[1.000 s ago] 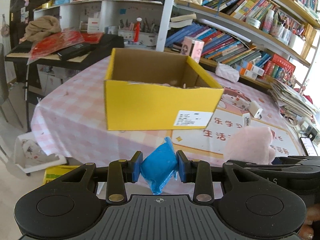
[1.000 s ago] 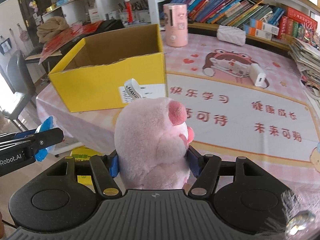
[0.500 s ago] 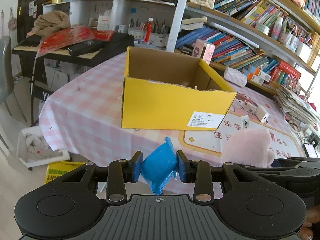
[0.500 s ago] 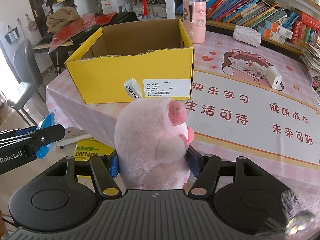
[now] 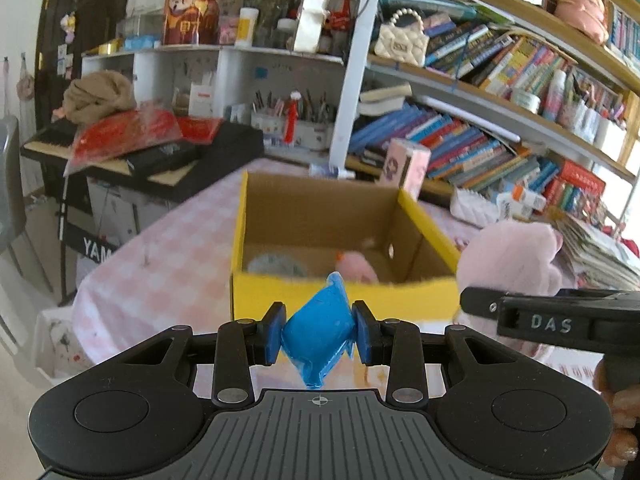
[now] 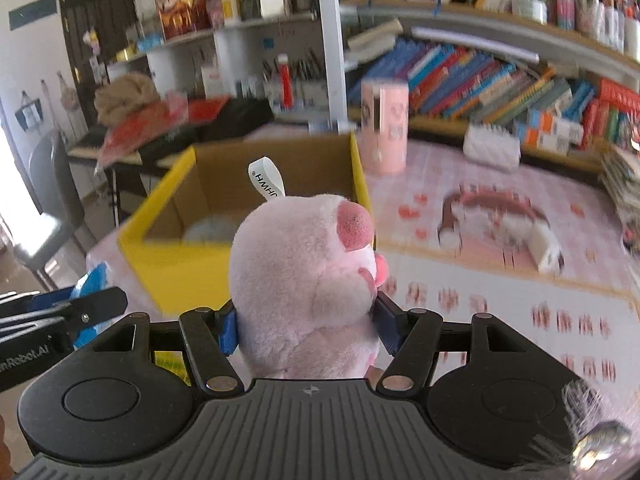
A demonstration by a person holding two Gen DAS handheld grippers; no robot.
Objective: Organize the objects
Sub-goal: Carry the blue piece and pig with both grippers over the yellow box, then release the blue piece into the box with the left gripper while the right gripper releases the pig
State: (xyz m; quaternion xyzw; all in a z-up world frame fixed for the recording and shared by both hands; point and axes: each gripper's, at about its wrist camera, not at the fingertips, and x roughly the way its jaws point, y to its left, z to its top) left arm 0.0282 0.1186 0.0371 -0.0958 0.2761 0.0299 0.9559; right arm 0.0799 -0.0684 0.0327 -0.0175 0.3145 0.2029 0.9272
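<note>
My left hand-held gripper is clamped on a blue wrapped packet, which hangs just short of the near wall of the yellow box and a little above its rim. My right hand-held gripper is squeezed around a pink plush pig, also on the near side of the box, toward its right corner. Inside the box I can make out a grey round thing and a small pink toy on the floor. The main risk, as I judge it, is crowding: both hand-held grippers are close beside each other at the box's near edge, so they could knock together or nudge the light cardboard across the checked surface. The packet's film looks slippery and is pinched only at its middle, so it might slide out before it clears the rim. The plush bulges well past my pads and could snag on the box's right wall.
</note>
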